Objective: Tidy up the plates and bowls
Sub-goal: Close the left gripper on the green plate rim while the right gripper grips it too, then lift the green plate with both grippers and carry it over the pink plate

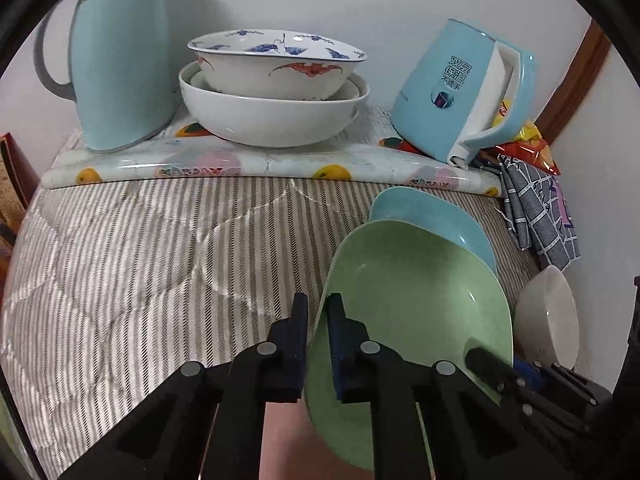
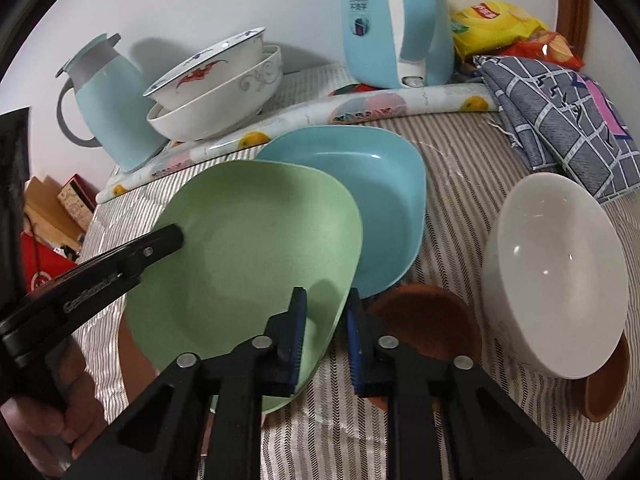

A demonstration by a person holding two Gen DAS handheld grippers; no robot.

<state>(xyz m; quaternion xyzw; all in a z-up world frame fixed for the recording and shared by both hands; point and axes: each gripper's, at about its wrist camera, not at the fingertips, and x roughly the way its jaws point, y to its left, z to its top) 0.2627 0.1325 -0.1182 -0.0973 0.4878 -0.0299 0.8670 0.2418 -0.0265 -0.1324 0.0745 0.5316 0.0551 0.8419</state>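
A green plate (image 1: 420, 300) (image 2: 248, 248) lies tilted on the striped cloth, its far edge overlapping a blue plate (image 1: 432, 216) (image 2: 380, 208). My left gripper (image 1: 316, 304) is shut on the green plate's left rim. My right gripper (image 2: 324, 300) is shut on its right rim. Each wrist view shows the other gripper's finger on the opposite rim. A white bowl (image 2: 556, 272) (image 1: 552, 312) leans to the right of the plates. At the back, a patterned bowl (image 1: 276, 64) sits stacked in a large white bowl (image 1: 276, 120).
A pale blue thermos jug (image 1: 120, 72) and a blue kettle (image 1: 460, 88) flank the stacked bowls on a fruit-print mat (image 1: 260, 160). Snack bags (image 2: 496, 24) and a checked cloth (image 2: 560, 120) lie at the right. Brown dishes (image 2: 428, 320) sit under the white bowl.
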